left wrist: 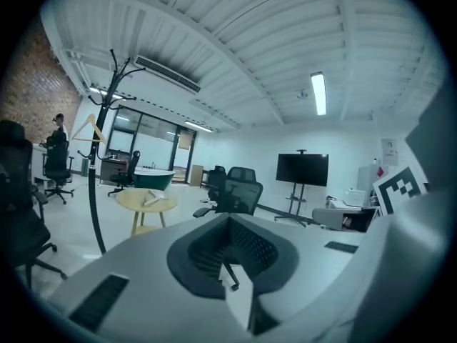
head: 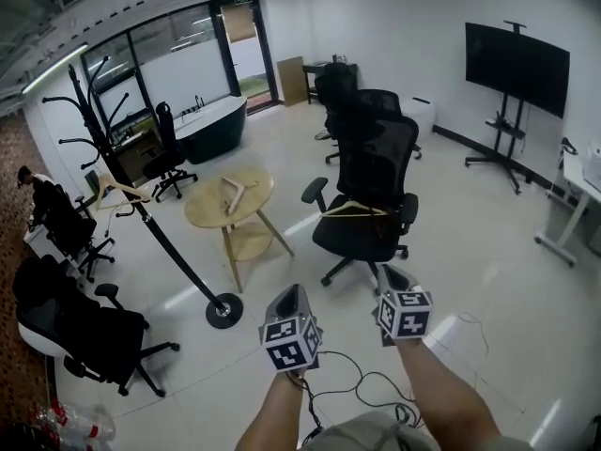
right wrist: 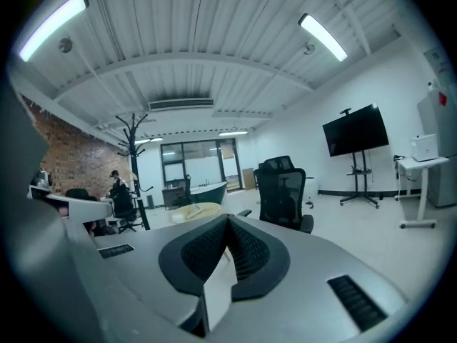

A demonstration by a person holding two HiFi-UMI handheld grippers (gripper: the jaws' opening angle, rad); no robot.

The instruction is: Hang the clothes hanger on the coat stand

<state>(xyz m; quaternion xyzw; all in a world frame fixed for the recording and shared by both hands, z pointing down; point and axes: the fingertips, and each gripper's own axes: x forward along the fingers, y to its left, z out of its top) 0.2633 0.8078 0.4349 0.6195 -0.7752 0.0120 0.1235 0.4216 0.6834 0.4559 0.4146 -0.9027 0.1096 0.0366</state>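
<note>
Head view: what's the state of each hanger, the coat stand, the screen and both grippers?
Coat stand: standing, one hanger on it.
Hung hanger: hanging on the coat stand.
Table hanger: lying flat on the round table.
Chair hanger: lying across the office chair seat.
Screen: dark.
Left gripper: shut, empty.
Right gripper: shut, empty.

round wooden table (head: 208,210) mid-floor | black mesh chair (head: 374,172) just right of it | dark tub (head: 208,125) by far glass wall | TV on stand (head: 516,64) right wall | loose cable (head: 371,379) near floor edge | black chair (head: 66,327) left edge
</note>
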